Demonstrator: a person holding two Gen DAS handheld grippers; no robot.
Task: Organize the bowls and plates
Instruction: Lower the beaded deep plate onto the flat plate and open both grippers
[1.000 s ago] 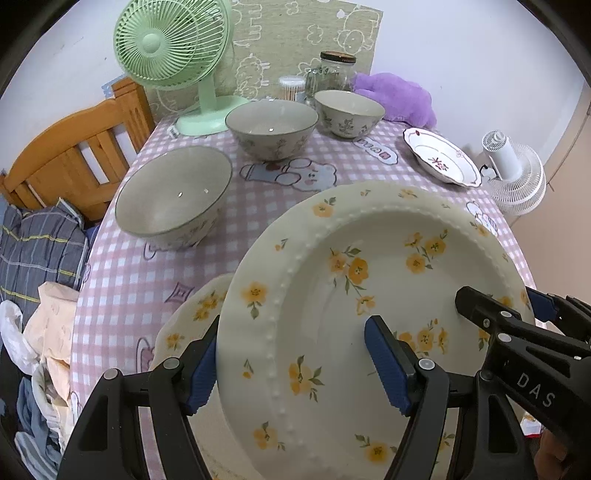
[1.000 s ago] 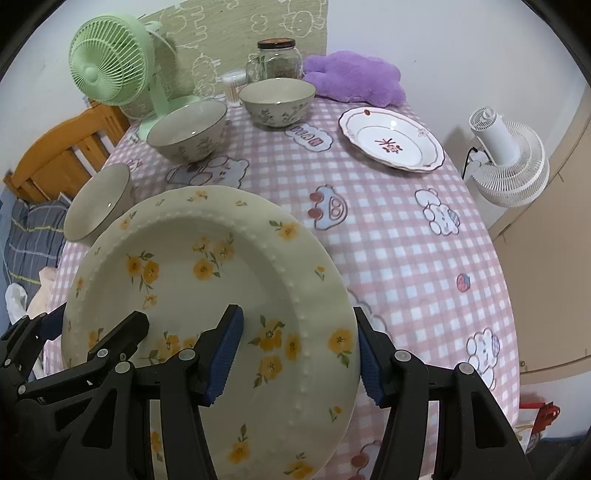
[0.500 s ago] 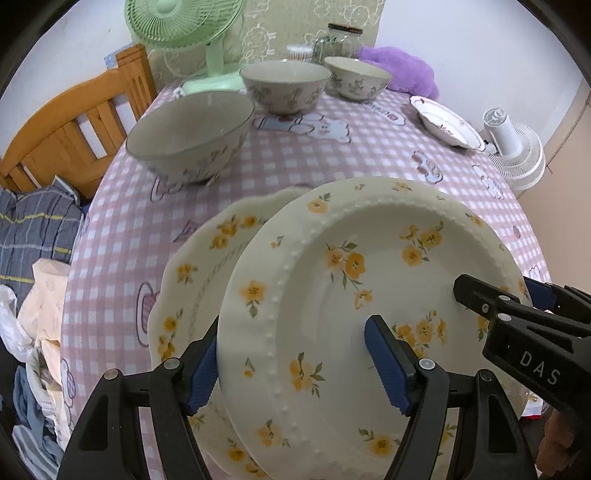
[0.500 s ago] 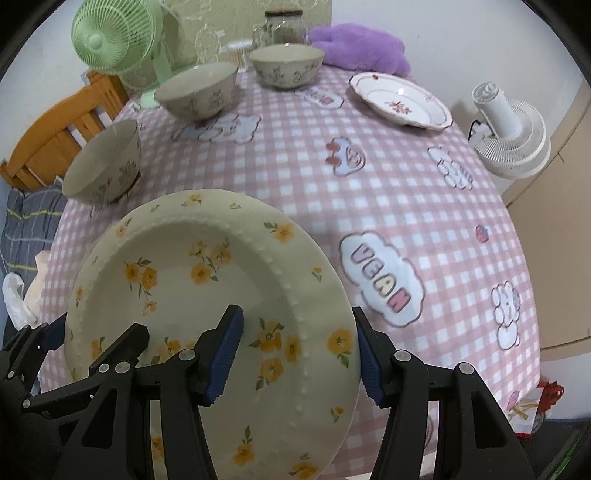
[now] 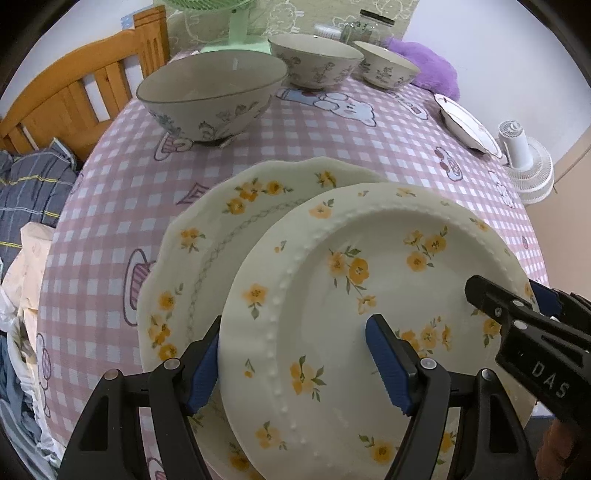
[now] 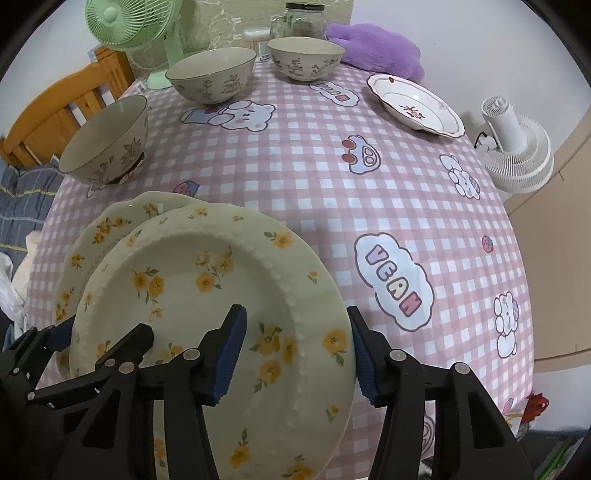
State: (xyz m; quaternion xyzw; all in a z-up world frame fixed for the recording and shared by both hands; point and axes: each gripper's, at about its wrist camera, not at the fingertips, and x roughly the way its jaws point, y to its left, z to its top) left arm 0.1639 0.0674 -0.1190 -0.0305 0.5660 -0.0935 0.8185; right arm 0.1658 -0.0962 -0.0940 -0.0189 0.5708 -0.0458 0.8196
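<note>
A cream plate with yellow flowers and a beaded rim [image 5: 369,295] is carried by both grippers at once, tilted, just above a second cream flowered plate with a scalloped edge [image 5: 221,229] that lies on the pink checked tabletop [image 6: 314,177]. A second ago the scalloped plate only peeked out from under the carried one; now much of it shows, and the carried plate sits lower and closer over it — it looks about to be stacked.

The left gripper [image 5: 295,362] pinches the plate's left rim, one blue pad on the upper face and one beyond the edge. The right gripper [image 6: 295,350] straddles the right rim the same way, and its jaws are closing on it.

Farther back stand three grey floral bowls [image 6: 107,144] — one near the left edge, two toward the far side — unstacked. A white plate with a red motif [image 6: 417,103] sits alone at the far right. Behind are a green fan [image 6: 133,26], a glass jar [image 6: 299,18] and a purple plush [image 6: 376,48].
</note>
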